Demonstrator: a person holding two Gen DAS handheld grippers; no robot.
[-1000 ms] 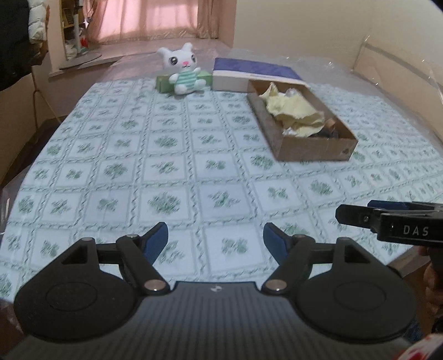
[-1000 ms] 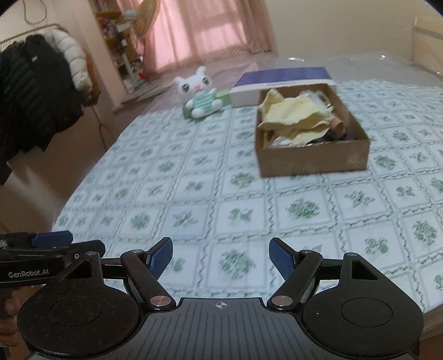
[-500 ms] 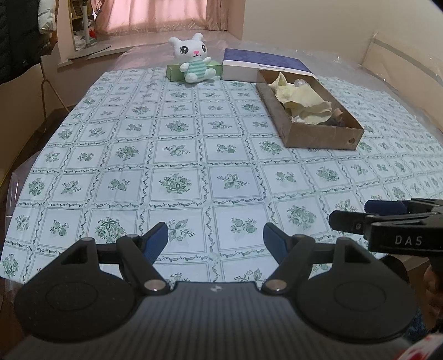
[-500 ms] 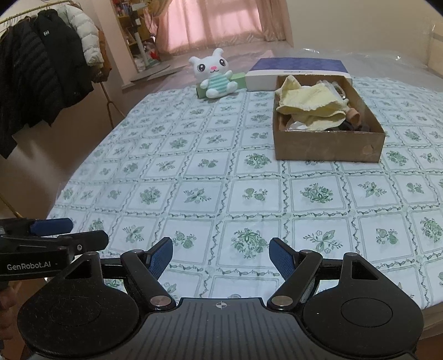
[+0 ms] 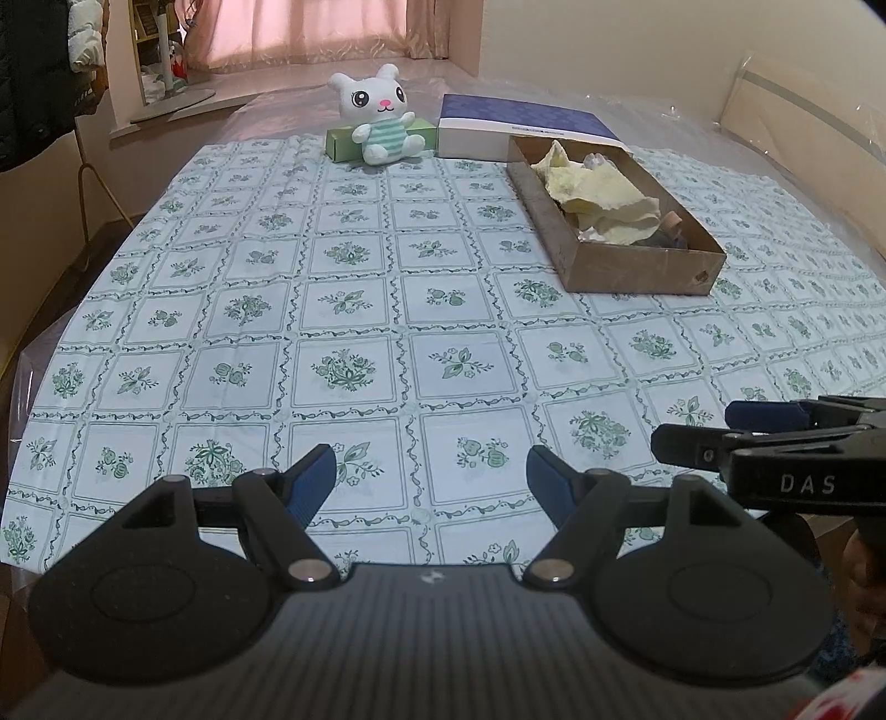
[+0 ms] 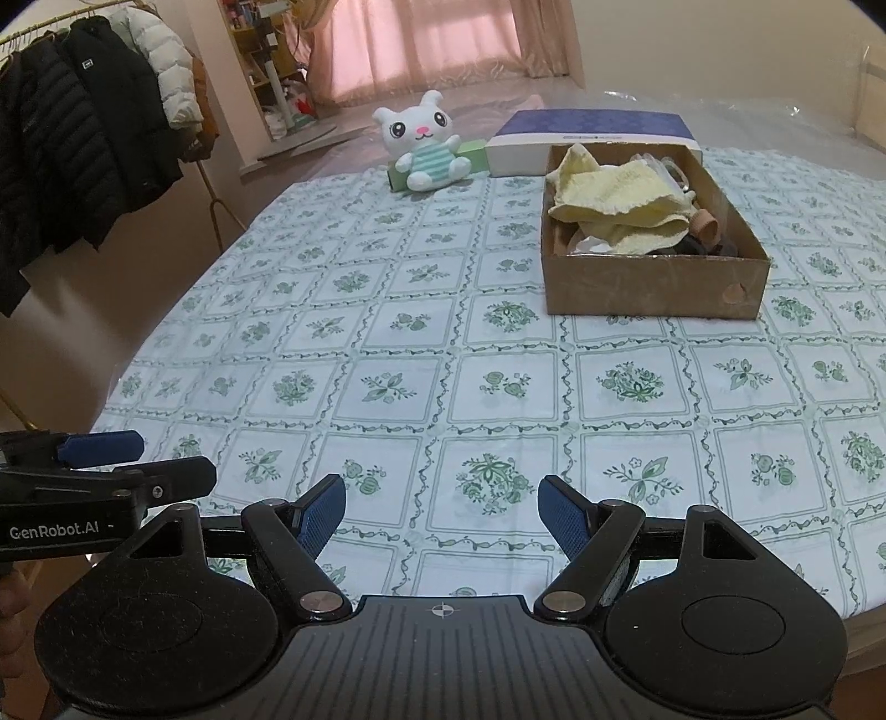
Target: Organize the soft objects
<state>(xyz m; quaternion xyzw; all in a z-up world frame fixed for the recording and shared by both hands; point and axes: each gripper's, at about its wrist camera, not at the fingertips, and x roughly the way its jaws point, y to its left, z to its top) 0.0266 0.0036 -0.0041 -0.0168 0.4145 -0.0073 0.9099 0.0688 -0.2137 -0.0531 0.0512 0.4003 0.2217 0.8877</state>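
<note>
Left gripper [image 5: 431, 479]: jaws wide apart, nothing between them, hovering over the near edge of the tablecloth [image 5: 387, 310]. Right gripper [image 6: 442, 508]: same, spread wide and empty. Each shows side-on at the edge of the other's view, partly cut off by the frame.

Left to right at the far end: dark jackets [image 6: 72, 138] on a rack, cropped by the fisheye edge. Green box [image 5: 346, 143], mostly hidden behind the white plush bunny [image 5: 382, 119], which sits upright against it. Just right of that, a blue-topped flat box [image 5: 520, 122], its near right corner hidden by the cardboard box [image 5: 637, 266]. In the cardboard box: crumpled yellow cloth [image 6: 620, 205] covering most of the contents. Under and beside it there is something white, something dark, a tan round piece and some clear plastic, none of which I can identify.

Surface: white cloth with a green floral grid, clear plastic sheeting showing past its far edge. Room: pink curtains [image 6: 437, 50] over a bright window, shelving beside them too blurred to read, cream wall on the right.
</note>
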